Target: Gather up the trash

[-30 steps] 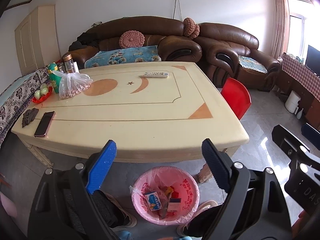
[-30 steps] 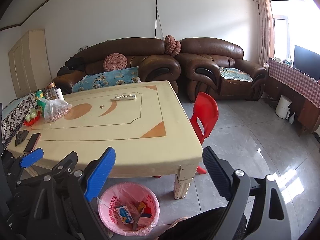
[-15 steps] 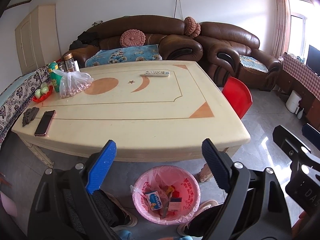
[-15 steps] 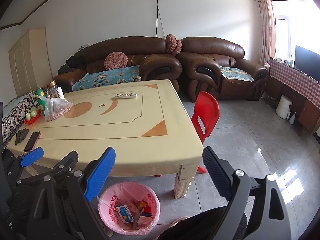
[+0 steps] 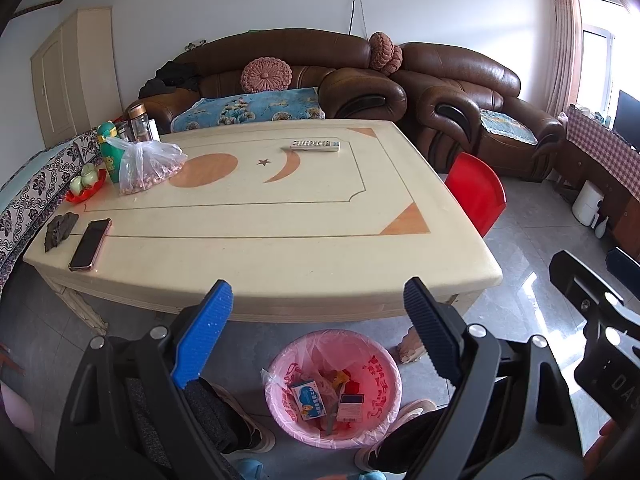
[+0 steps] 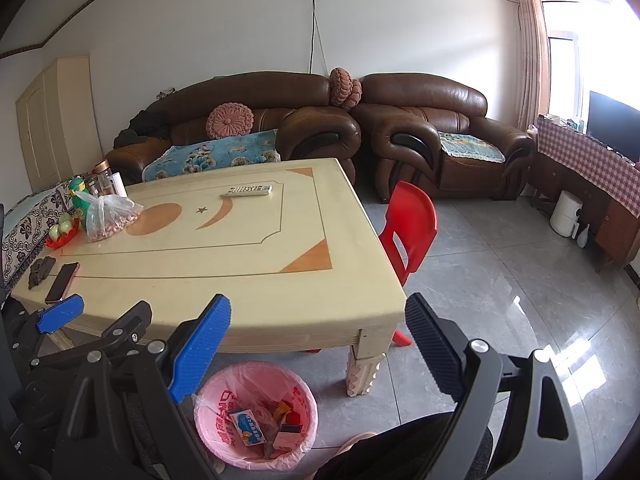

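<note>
Nothing has shifted over the last second: both hands hold still and the scene matches the earlier views, which suggests a pause, probably with collecting finished. The left hand-held gripper (image 5: 318, 332) hangs with fingers wide apart and empty, above the pink trash bin (image 5: 334, 390) on the floor by the tabletop (image 5: 280, 232). The right hand-held gripper (image 6: 318, 340) is likewise spread and empty, the bin below and left of it, packets inside.

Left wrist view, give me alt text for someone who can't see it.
Open, empty left tongs hang over a pink-lined trash bin holding small boxes, beside a cream table. On the table: a phone, remote and bag of nuts.
</note>
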### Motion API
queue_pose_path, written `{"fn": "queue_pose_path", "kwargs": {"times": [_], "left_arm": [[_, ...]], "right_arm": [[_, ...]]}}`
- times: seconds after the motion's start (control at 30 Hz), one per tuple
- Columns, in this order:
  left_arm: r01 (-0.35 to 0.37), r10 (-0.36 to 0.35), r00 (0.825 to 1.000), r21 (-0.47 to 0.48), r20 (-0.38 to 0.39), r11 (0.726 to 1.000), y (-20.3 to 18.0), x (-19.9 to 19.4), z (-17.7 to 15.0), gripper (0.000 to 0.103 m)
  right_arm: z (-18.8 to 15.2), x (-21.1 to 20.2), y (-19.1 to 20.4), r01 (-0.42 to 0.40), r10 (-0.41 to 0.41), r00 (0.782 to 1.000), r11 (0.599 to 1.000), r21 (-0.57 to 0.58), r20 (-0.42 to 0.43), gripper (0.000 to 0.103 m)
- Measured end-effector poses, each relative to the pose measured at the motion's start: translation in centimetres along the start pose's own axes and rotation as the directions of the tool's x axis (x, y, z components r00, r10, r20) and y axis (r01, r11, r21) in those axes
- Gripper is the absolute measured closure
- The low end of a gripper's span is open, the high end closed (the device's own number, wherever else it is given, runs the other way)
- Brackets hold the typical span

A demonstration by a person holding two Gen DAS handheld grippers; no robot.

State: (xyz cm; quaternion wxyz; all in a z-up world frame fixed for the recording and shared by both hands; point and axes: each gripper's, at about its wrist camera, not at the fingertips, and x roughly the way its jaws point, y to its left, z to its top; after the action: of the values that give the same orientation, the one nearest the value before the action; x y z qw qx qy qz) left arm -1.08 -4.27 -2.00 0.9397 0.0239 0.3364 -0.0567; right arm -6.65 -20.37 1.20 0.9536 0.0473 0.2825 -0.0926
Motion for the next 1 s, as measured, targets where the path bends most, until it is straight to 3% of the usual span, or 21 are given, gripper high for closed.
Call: {"fn": "queue_pose_path", "kwargs": {"times": [1.0], "left_arm": [[-0.014, 0.014, 1.000, -0.004, -0.004, 1.000, 0.40, 0.32, -0.74, 0.017]], "right_arm": [[-0.33, 0.34, -0.60, 0.008, -0.008, 1.000, 1.000, -0.003, -0.005, 0.016]]}}
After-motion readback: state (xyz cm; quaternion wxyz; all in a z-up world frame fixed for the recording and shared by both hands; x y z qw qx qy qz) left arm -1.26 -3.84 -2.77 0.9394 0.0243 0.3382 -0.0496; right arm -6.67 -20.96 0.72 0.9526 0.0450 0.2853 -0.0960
